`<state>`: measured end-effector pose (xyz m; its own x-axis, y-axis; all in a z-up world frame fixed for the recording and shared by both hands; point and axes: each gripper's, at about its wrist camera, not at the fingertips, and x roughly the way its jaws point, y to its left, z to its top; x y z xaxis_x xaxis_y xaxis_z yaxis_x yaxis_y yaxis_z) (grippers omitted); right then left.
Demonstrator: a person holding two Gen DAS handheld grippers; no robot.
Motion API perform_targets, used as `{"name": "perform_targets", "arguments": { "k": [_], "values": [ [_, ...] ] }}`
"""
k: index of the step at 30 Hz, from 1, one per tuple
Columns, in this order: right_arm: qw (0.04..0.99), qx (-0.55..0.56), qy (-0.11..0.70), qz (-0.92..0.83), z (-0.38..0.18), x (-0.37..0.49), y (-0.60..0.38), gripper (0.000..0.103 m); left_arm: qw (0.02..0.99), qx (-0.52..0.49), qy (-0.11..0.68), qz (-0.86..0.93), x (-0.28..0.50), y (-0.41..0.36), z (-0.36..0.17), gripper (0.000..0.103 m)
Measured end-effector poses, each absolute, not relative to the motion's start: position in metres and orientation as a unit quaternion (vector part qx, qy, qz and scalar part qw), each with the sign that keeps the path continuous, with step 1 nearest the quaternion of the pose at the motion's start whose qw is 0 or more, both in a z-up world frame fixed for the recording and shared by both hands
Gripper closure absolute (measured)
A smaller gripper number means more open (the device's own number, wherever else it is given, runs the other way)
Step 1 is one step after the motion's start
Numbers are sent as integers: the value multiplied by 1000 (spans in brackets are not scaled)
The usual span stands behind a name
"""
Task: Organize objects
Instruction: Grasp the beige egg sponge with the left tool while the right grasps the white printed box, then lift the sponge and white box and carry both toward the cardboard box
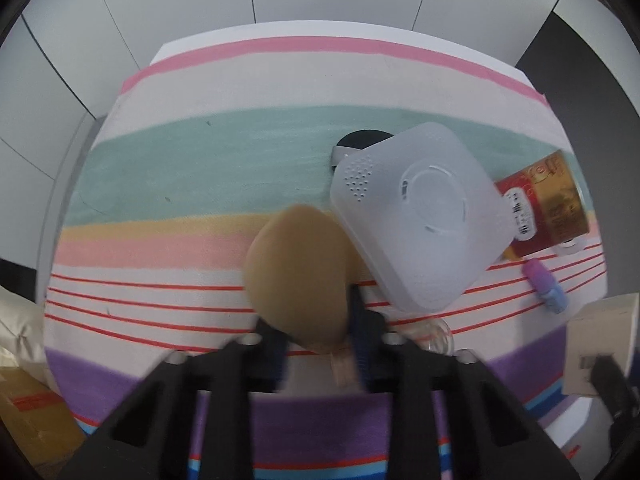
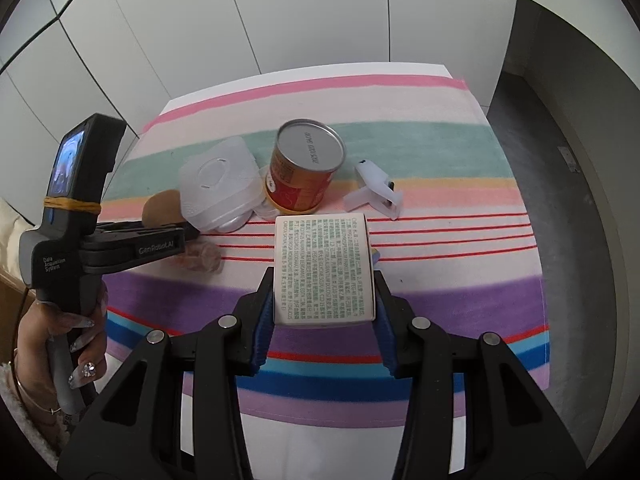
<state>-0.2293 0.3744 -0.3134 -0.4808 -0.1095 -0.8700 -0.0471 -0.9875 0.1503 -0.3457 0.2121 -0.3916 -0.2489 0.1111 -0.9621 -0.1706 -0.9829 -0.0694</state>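
Mid-frame on striped cloth (image 2: 440, 152): lidded box (image 2: 218, 184) left of can (image 2: 304, 168), clip (image 2: 376, 188) right, carton (image 2: 324, 268) below.

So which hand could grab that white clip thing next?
Neither is free. The right gripper holds a box, the left a tan toy, but the right is nearer the clip.

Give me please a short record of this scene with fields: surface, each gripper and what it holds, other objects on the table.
surface: striped cloth on a table
left gripper: shut on a tan drumstick-shaped toy
right gripper: shut on a small printed box
can: red and gold can, standing upside down
container: translucent plastic box, beside the can, tilted
other: white clip-like piece right of the can; purple and blue small item, kind unclear
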Motion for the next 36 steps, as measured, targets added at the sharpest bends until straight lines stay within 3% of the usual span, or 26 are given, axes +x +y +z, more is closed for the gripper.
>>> {"name": "perform_targets", "arguments": {
  "k": [10, 18, 28, 36],
  "values": [
    [9, 509, -81, -857, -304, -226, 376, 58, 77, -594, 31, 800, -340, 201, -369, 88],
    [3, 503, -80, -861, -283, -225, 379, 58, 75, -571, 28, 817, -324, 191, -318, 88],
    [-16, 480, -68, -874, -193, -232, 387, 58, 76, -530, 15, 844, -301, 180, -216, 88],
    [-28, 442, -46, -895, -90, -225, 387, 58, 72, -460, 17, 885, -275, 173, -92, 88]
  ]
}}
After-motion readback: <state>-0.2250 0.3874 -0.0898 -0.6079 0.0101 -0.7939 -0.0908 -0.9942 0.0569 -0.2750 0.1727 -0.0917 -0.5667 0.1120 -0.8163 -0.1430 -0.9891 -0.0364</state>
